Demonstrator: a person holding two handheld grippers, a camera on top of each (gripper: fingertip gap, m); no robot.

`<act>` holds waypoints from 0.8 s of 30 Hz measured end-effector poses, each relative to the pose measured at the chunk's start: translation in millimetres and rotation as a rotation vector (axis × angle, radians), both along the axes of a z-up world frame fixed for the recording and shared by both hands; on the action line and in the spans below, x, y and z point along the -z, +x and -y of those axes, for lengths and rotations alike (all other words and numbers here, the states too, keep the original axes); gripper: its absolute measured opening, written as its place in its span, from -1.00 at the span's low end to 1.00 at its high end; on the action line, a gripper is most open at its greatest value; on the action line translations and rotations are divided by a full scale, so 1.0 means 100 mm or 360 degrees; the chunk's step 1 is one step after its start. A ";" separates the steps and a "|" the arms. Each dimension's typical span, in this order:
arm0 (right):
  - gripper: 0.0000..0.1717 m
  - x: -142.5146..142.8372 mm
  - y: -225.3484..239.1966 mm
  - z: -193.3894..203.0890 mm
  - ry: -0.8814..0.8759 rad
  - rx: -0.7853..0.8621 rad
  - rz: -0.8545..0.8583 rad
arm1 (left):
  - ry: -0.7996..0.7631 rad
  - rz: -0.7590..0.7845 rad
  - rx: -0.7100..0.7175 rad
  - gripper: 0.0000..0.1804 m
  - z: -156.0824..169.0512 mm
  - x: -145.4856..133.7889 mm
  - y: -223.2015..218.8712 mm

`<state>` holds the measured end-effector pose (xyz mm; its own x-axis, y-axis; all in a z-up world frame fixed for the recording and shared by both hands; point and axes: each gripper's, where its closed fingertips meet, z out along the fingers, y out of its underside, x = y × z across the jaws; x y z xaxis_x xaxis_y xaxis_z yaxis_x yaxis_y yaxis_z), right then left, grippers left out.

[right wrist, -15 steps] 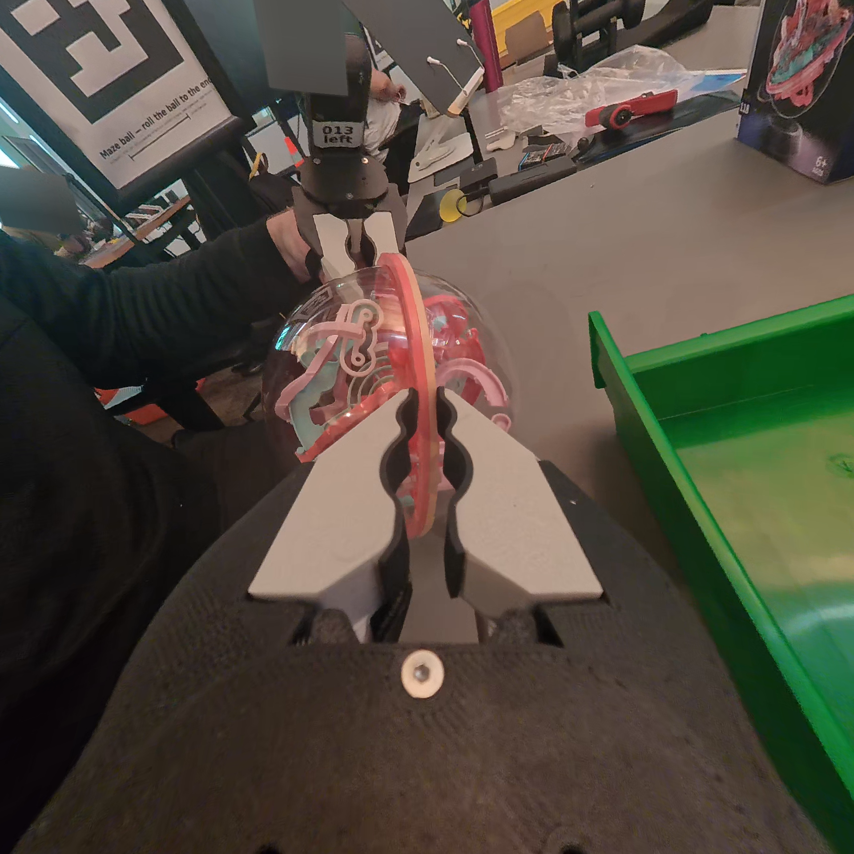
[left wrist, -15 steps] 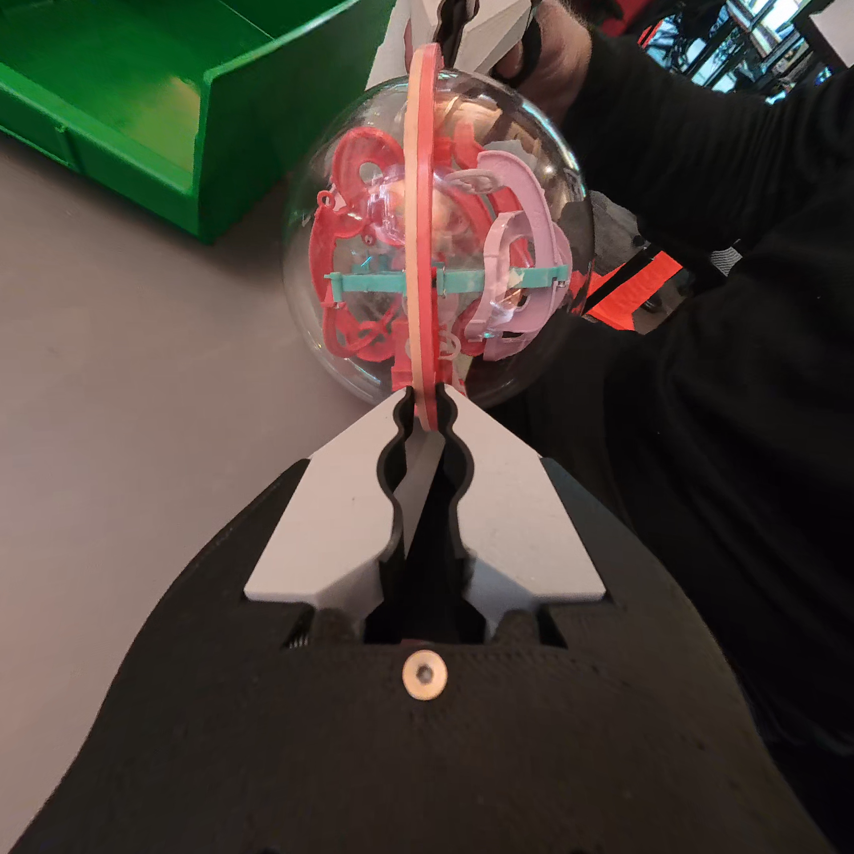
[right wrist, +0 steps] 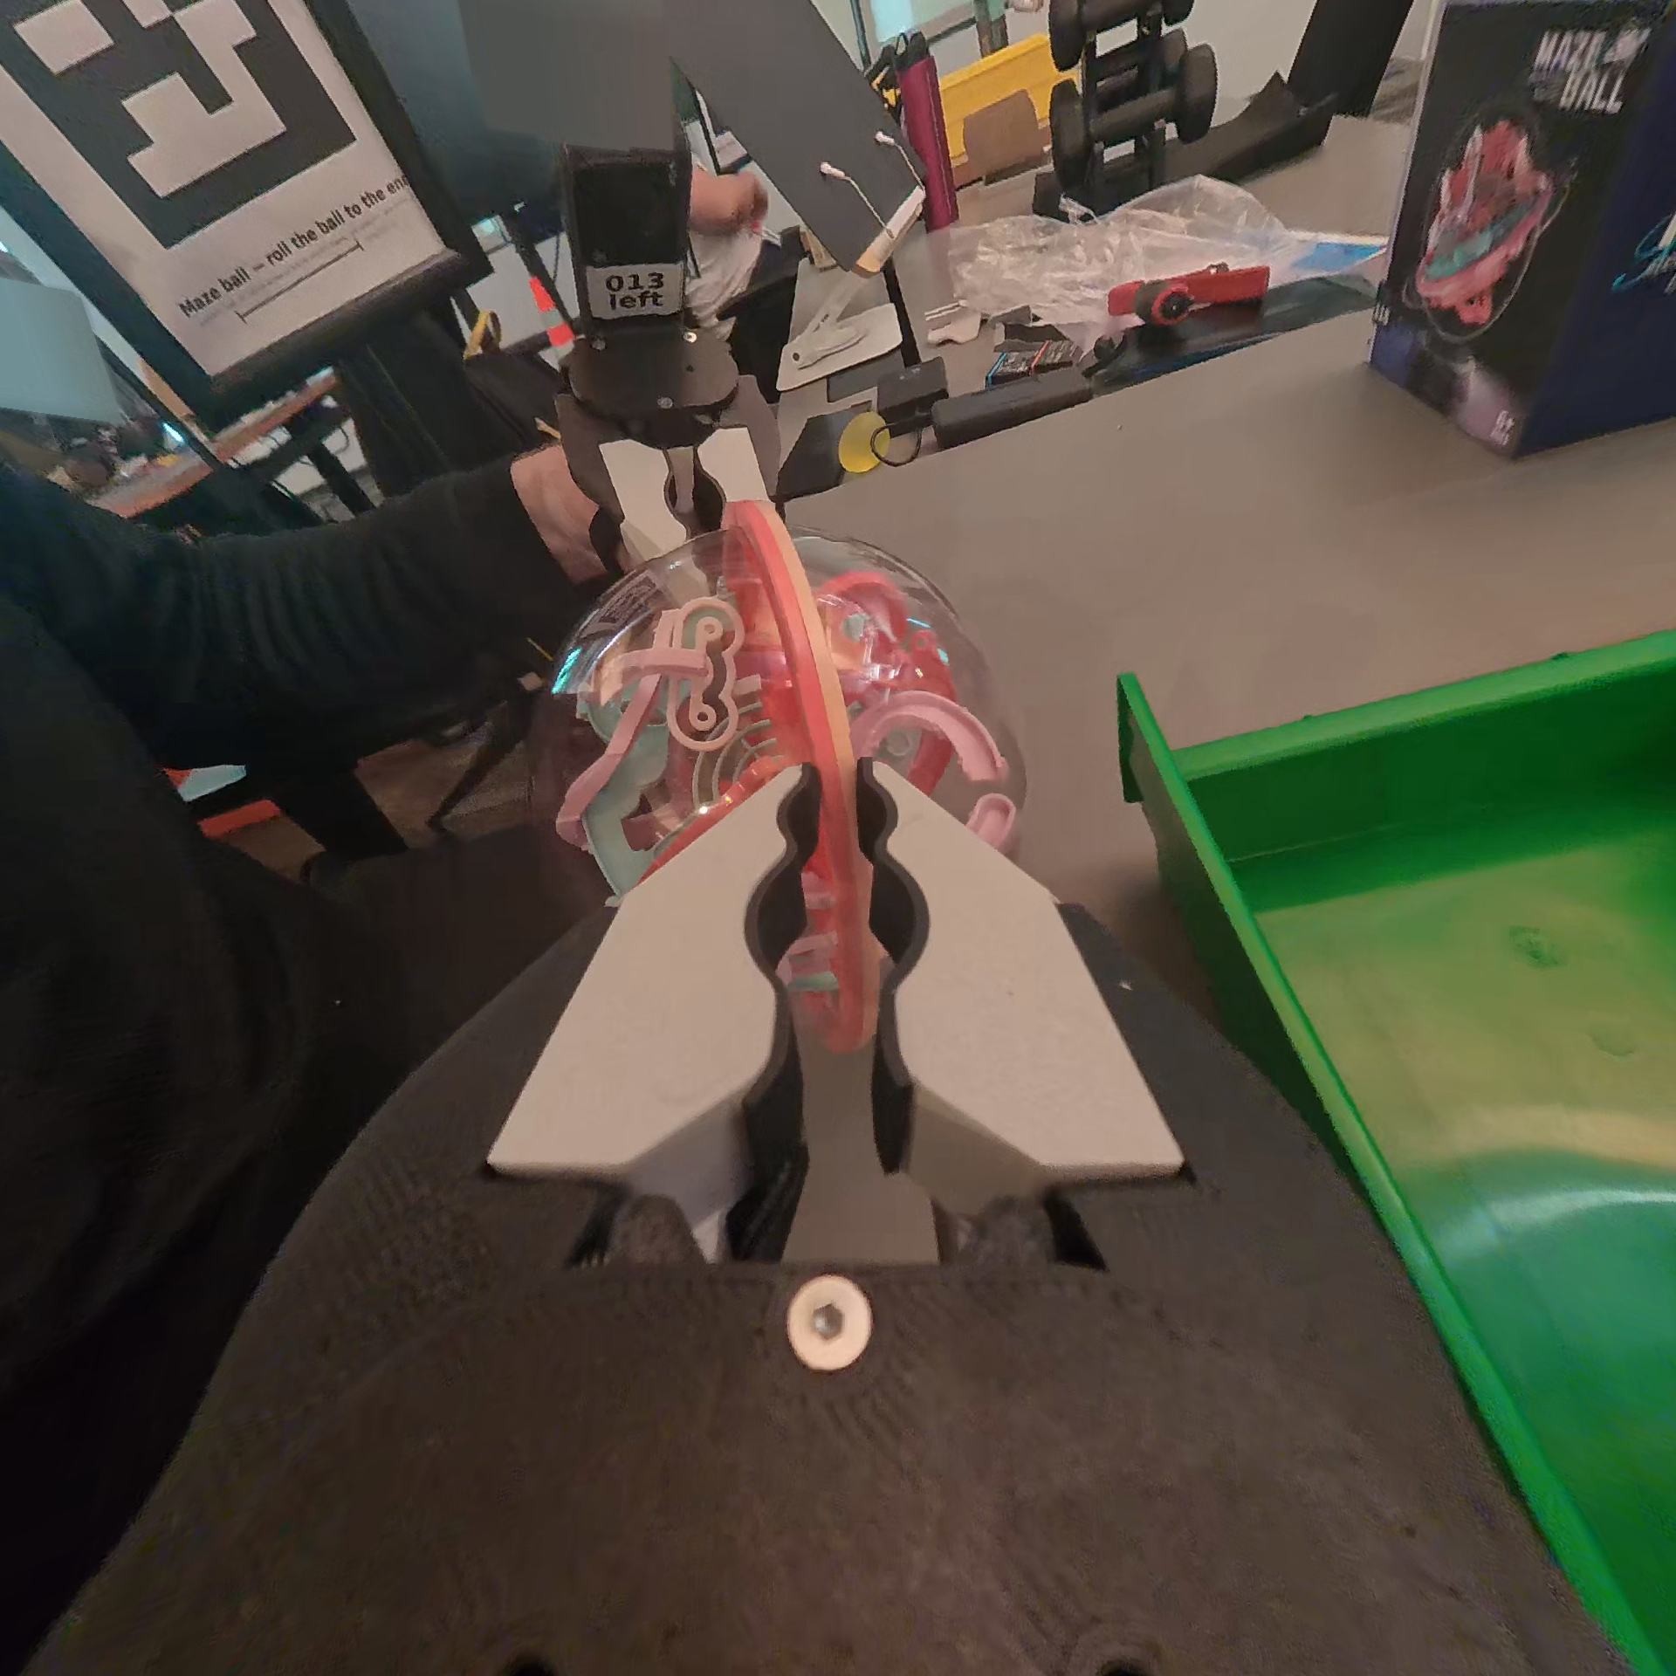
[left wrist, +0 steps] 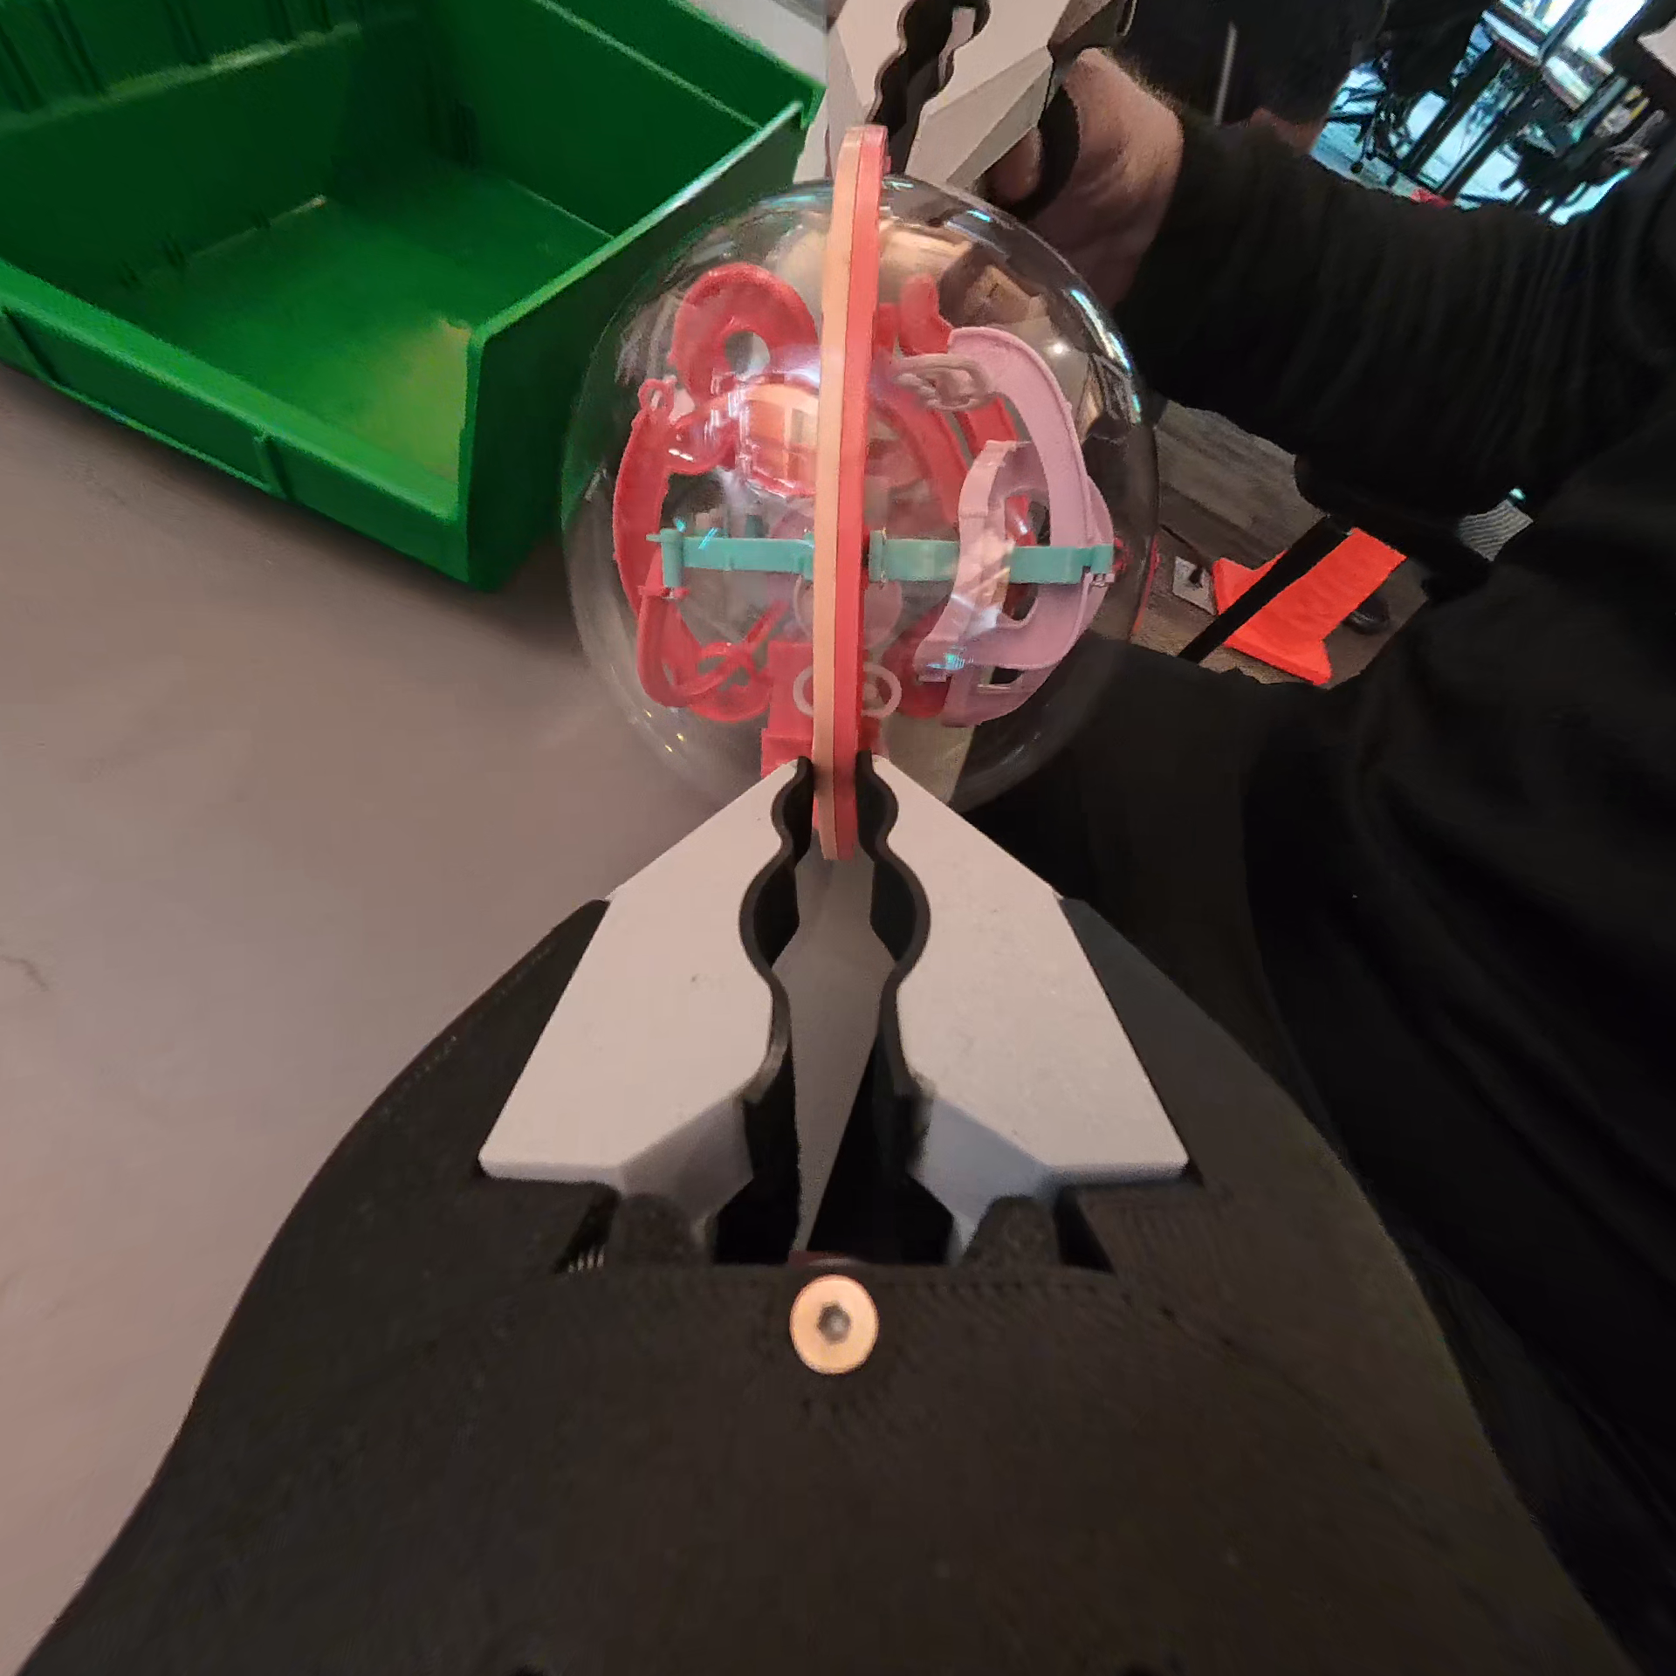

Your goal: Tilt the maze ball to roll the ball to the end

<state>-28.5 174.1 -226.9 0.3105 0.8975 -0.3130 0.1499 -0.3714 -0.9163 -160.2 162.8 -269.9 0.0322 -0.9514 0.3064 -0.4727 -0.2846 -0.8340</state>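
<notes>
Biggest risk here, as a guess: the maze ball (left wrist: 857, 494) is only pinched by its thin pink rim (left wrist: 839, 381), so a twist from one side that isn't matched by the other could let the rim slide out of the pads and the sphere gets dropped onto the grey table (left wrist: 227, 771); a sharp tilt could also send the small ball inside off its track, though that ball can't be picked out in either view.

The left gripper (left wrist: 836, 771) is clamped on the rim at centre frame; the right gripper (right wrist: 834, 780) is clamped on the opposite edge, also centre frame.

The sphere is held up between both, with the green bin (left wrist: 299, 299) seen at upper left; it's clear plastic, packed with red, pink and teal tracks.
</notes>
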 end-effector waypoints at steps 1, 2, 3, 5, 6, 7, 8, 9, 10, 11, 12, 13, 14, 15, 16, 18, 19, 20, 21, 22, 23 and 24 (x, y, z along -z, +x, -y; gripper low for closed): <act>-0.92 -0.04 0.01 0.00 0.0028 0.0003 0.0011 | 0.0027 0.0016 -0.0002 -0.93 0.00 -0.03 0.01; -0.92 -0.10 0.02 0.01 0.0056 0.0010 0.0021 | 0.0056 0.0035 -0.0004 -0.93 0.00 -0.06 0.03; -0.92 -0.15 0.04 0.01 0.0087 0.0017 0.0030 | 0.0087 0.0052 -0.0005 -0.93 0.00 -0.10 0.05; -0.93 -0.28 0.06 0.02 0.0157 0.0028 0.0060 | 0.0161 0.0076 -0.0007 -0.93 0.01 -0.17 0.10; -0.92 -0.35 0.08 0.03 0.0190 0.0033 0.0070 | 0.0198 0.0092 -0.0010 -0.93 0.00 -0.20 0.13; -0.92 -0.44 0.09 0.03 0.0226 0.0038 0.0071 | 0.0235 0.0115 -0.0014 -0.93 0.00 -0.25 0.16; -0.93 -0.54 0.11 0.04 0.0263 0.0041 0.0072 | 0.0262 0.0144 -0.0015 -0.93 0.00 -0.29 0.20; -0.92 -0.63 0.12 0.04 0.0306 0.0045 0.0092 | 0.0286 0.0169 -0.0014 -0.93 0.01 -0.34 0.24; -0.92 -0.71 0.14 0.05 0.0356 0.0047 0.0126 | 0.0315 0.0182 -0.0017 -0.93 0.01 -0.36 0.28; -0.92 -0.79 0.14 0.06 0.0406 0.0045 0.0160 | 0.0353 0.0185 -0.0022 -0.93 0.02 -0.39 0.32; -0.92 -0.87 0.15 0.07 0.0447 0.0042 0.0188 | 0.0394 0.0185 -0.0020 -0.93 0.03 -0.41 0.36; -0.92 -0.94 0.15 0.08 0.0486 0.0042 0.0215 | 0.0435 0.0182 -0.0019 -0.93 0.04 -0.43 0.40; -0.92 -1.01 0.15 0.10 0.0522 0.0040 0.0237 | 0.0470 0.0181 -0.0022 -0.93 0.05 -0.45 0.43; -0.92 -1.07 0.16 0.11 0.0549 0.0037 0.0249 | 0.0491 0.0187 -0.0027 -0.93 0.06 -0.48 0.46; -0.92 -1.13 0.16 0.12 0.0568 0.0038 0.0256 | 0.0505 0.0204 -0.0030 -0.93 0.07 -0.52 0.48; -0.92 -1.24 0.18 0.14 0.0606 0.0045 0.0270 | 0.0535 0.0247 -0.0056 -0.92 0.07 -0.63 0.50; -0.92 -1.29 0.18 0.14 0.0622 0.0050 0.0270 | 0.0543 0.0271 -0.0072 -0.93 0.06 -0.69 0.51; -0.92 -1.34 0.19 0.15 0.0631 0.0053 0.0268 | 0.0552 0.0287 -0.0082 -0.92 0.07 -0.75 0.51; -0.92 -1.39 0.20 0.16 0.0640 0.0056 0.0265 | 0.0568 0.0300 -0.0090 -0.92 0.07 -0.80 0.51; -0.92 -1.44 0.20 0.17 0.0647 0.0059 0.0257 | 0.0569 0.0313 -0.0093 -0.92 0.08 -0.85 0.51; -0.92 -1.49 0.21 0.18 0.0648 0.0061 0.0244 | 0.0565 0.0329 -0.0097 -0.92 0.09 -0.90 0.52; -0.92 -1.54 0.21 0.19 0.0648 0.0062 0.0231 | 0.0561 0.0348 -0.0097 -0.92 0.10 -0.95 0.53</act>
